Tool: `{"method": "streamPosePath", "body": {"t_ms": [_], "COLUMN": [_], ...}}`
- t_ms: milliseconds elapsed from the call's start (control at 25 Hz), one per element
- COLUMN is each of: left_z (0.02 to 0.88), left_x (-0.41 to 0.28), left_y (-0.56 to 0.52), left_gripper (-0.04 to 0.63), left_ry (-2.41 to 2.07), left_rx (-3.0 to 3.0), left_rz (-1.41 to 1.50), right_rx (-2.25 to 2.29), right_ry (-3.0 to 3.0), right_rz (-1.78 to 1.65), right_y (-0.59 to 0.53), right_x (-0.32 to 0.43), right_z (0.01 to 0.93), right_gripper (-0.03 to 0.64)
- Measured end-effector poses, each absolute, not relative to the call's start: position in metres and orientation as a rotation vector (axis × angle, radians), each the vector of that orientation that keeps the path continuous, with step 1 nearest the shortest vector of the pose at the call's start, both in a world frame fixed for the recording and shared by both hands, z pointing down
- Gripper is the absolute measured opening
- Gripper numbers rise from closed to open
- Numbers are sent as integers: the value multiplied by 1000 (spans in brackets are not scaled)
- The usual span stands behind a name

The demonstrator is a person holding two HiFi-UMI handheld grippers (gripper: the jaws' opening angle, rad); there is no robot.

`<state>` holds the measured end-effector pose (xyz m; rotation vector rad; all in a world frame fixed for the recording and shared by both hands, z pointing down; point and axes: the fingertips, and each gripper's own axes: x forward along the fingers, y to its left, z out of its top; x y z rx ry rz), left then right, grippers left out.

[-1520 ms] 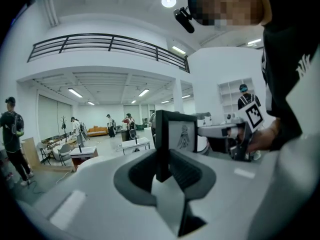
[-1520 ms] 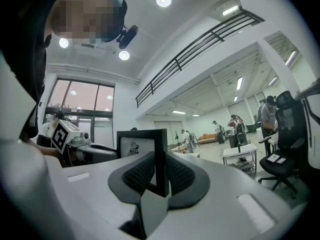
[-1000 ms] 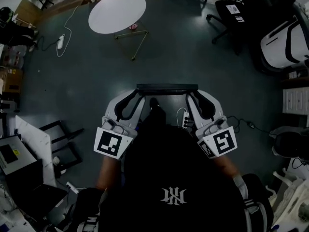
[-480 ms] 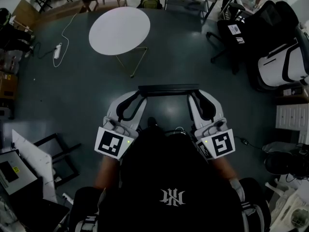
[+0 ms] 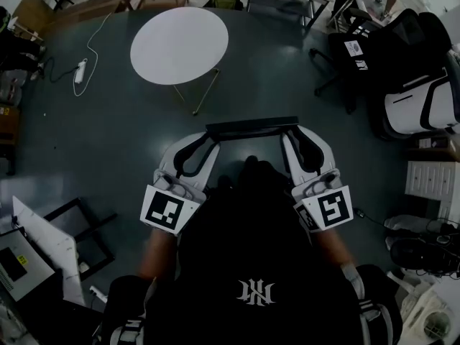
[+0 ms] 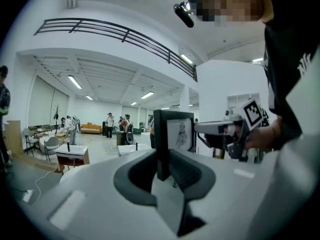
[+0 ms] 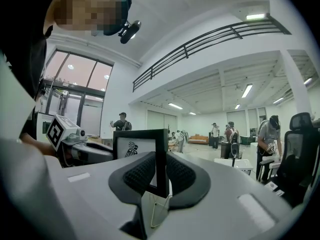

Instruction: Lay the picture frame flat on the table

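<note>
**Frame held at both ends above the floor**

The black-edged rectangular picture frame, with its white print, hangs upright over the dark floor. The left gripper clamps its left end and the right gripper its right. The round white table ahead is nearer than a second ago. Black office chairs stand to the right.

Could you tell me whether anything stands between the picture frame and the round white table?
Nothing visible does: only dark floor lies between the picture frame and the round white table ahead.
</note>
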<state>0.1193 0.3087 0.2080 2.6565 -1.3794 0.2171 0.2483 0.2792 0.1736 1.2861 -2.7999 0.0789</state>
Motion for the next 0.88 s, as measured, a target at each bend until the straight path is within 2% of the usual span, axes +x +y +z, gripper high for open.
{"method": "streamPosePath", "body": {"t_ms": [680,880], "left_z": [227,222], "left_x": [96,115], "left_y": [163,90], "left_gripper": [63,63], "left_ry": [-1574,-1664], "left_rx": [2500,2431], "left_rz": [283,324], "right_rx": [1051,948], "right_ry": [-2900,-2924], "right_rz": [218,228], "right_y": [112,36], "right_x": [222,241], "right_z": [212,213], "right_gripper": [52,51]}}
